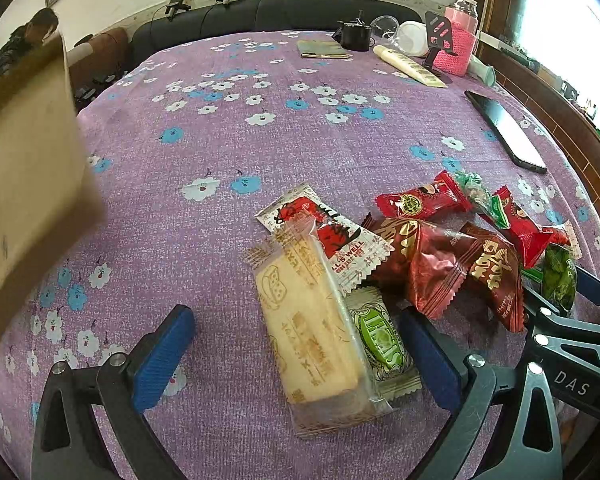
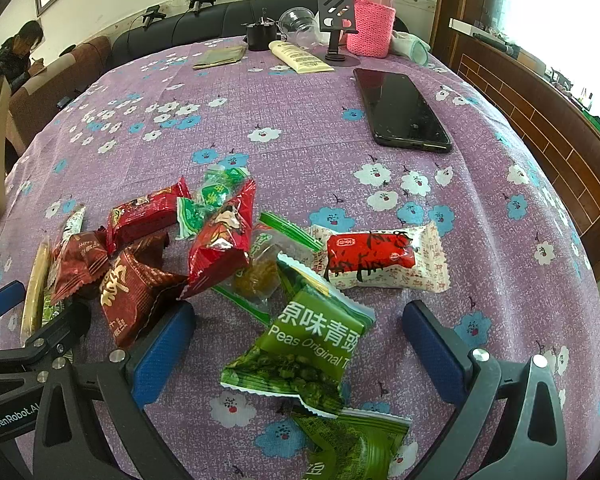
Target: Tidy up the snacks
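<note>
A pile of wrapped snacks lies on the purple flowered tablecloth. My left gripper is open, its blue pads on either side of a long yellow biscuit pack that overlaps a green-and-white pack. Beyond it lie a white-and-red strawberry pack and dark red packs. My right gripper is open around a green pea packet; a second pea packet lies nearer. A white-and-red pack and red packs sit beyond.
A black phone lies far right on the cloth. At the back stand a pink knit-covered bottle, a phone stand, a cream tube and a black pot. A brown cardboard box looms at left. A person sits beyond.
</note>
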The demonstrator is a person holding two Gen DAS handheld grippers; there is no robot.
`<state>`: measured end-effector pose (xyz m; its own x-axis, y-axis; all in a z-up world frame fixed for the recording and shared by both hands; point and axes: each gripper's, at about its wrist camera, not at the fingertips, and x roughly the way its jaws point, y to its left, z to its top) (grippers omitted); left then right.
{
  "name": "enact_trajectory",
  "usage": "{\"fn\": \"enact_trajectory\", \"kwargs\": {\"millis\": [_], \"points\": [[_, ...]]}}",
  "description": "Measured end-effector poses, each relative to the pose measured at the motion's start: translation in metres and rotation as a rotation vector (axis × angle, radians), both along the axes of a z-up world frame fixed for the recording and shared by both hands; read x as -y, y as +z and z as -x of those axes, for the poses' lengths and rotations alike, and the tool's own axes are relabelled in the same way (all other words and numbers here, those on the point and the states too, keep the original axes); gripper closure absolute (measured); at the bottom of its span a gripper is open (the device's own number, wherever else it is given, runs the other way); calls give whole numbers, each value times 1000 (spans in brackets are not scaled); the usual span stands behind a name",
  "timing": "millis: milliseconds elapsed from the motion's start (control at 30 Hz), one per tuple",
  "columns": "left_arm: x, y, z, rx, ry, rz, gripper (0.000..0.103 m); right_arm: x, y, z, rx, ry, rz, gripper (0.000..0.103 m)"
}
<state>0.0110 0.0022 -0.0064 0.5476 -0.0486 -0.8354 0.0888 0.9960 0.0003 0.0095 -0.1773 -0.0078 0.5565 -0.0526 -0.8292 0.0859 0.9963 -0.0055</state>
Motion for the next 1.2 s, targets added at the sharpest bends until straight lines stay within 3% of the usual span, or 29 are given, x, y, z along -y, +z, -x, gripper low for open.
{"fn": "enact_trajectory", "kwargs": {"millis": [1200], "points": [[-1, 0, 0, 0, 0, 0, 0, 0, 1, -3, -12, 9, 1, 0]]}}
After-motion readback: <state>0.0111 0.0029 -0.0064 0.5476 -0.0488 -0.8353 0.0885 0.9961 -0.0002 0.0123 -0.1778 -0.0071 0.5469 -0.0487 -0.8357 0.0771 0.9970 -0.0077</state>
